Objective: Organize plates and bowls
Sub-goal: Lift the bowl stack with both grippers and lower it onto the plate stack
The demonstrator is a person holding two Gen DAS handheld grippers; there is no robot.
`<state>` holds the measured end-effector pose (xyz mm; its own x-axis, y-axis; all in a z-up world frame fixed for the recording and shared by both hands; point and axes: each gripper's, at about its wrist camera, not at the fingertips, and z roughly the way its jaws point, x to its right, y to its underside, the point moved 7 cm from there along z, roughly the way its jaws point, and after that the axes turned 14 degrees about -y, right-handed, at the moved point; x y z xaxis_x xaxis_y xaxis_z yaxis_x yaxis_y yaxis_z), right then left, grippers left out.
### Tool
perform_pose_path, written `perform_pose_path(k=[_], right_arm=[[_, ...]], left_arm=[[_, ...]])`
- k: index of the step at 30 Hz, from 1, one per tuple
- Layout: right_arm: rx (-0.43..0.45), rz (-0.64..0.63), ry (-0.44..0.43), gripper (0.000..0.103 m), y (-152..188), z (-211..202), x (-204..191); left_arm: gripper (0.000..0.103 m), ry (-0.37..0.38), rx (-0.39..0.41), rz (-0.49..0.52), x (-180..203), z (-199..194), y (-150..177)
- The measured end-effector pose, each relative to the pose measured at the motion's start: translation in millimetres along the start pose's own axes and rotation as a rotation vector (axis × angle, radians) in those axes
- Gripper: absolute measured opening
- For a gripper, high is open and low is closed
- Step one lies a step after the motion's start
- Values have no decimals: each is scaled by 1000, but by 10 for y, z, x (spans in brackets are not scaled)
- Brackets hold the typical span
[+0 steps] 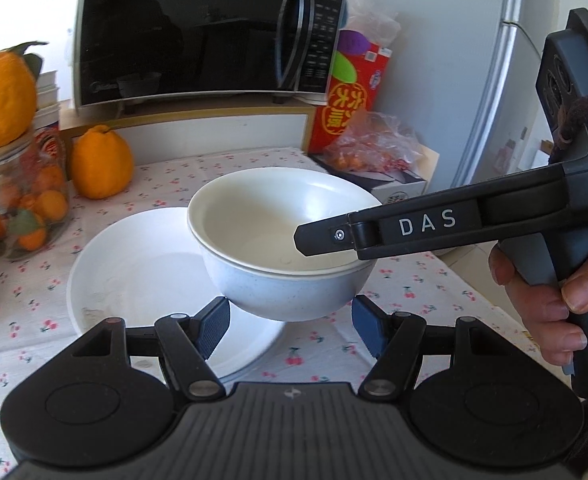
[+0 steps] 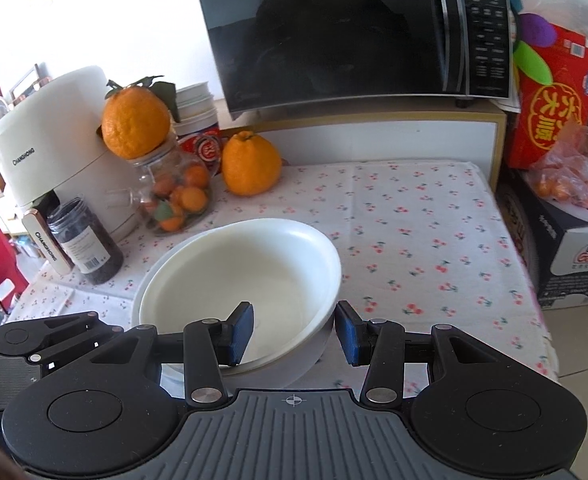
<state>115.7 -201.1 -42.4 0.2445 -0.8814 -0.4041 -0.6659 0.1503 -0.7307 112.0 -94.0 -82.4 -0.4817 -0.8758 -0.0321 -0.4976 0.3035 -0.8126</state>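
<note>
2 nested bowls (image 1: 281, 240) sit on white plate (image 1: 141, 280), mid table, stacked for tidiness; left gripper (image 1: 289, 322) open around bowl base; right gripper (image 2: 294, 330) straddles rim, pads apart, not clamped

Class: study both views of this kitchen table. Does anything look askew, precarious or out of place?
Yes. A big orange is balanced on top of the glass jar, where it could roll off. The stacked bowls sit tilted and off-centre on the plate.
</note>
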Motion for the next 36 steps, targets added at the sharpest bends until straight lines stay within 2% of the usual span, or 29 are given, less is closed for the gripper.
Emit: perform_pose_path(k=[11,15,28,36], right_arm=[[-14,18,-9,43,-67,406,-139],[-8,0,8,44,-85,506,-182],[-37,23,6,45,-35,685,-164],[-38,14,5,47,-33,743,-230]], left_arm=[[64,-72,-43,-40,-331,140,37],[64,-85,-36,-44,-384,165,17],[65,-141,-61,35,-442,255,65],[67,-160,-96,14,-523,289,98]])
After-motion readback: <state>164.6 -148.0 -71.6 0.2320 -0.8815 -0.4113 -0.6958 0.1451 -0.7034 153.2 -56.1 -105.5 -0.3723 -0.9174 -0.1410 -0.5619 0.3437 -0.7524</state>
